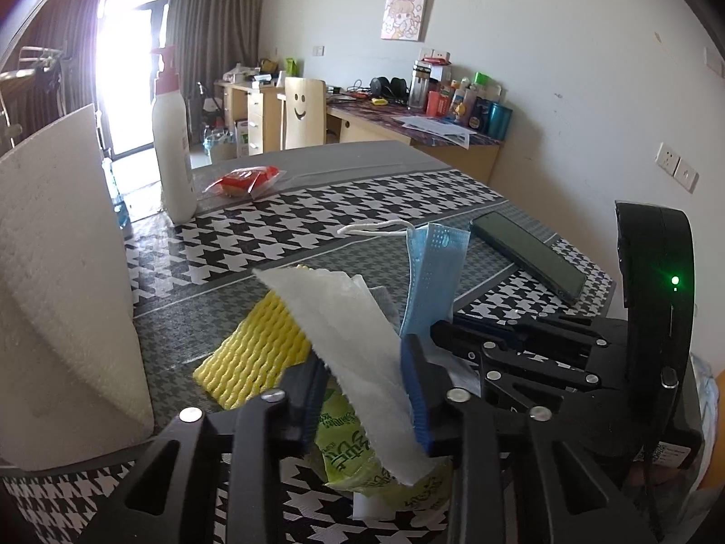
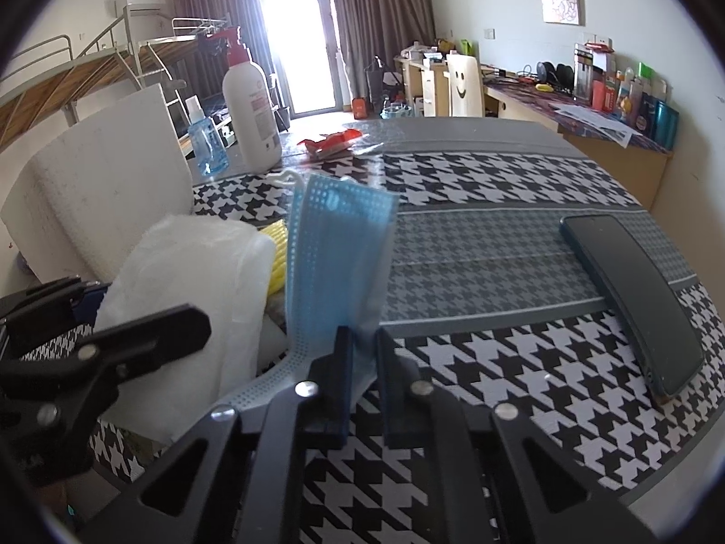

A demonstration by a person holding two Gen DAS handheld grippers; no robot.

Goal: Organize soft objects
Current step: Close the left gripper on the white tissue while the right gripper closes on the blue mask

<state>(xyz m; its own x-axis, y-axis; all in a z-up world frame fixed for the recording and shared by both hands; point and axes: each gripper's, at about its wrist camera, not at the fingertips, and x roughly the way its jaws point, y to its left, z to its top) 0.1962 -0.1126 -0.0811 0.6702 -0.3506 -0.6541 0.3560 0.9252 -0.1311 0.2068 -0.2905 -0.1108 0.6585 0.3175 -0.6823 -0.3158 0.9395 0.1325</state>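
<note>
My left gripper (image 1: pixel 362 390) is shut on a white soft sheet (image 1: pixel 344 317), which stands up slanted between its blue pads. Under it lie a yellow foam net (image 1: pixel 253 349) and a green packet (image 1: pixel 349 449) on the houndstooth table. My right gripper (image 2: pixel 364 376) is shut on the lower edge of a blue face mask (image 2: pixel 340 245), which stands upright from its fingers. In the left wrist view the mask (image 1: pixel 435 272) rises just right of the white sheet, its ear loop trailing left. The white sheet (image 2: pixel 181 281) looks bulky and crinkled in the right wrist view.
A white foam block (image 1: pixel 59 272) stands at the left. Behind it are a white pump bottle (image 1: pixel 172 136) and a small blue bottle (image 2: pixel 206 140). A red packet (image 1: pixel 244 180) lies farther back. A dark phone (image 2: pixel 634 299) lies to the right near the table edge.
</note>
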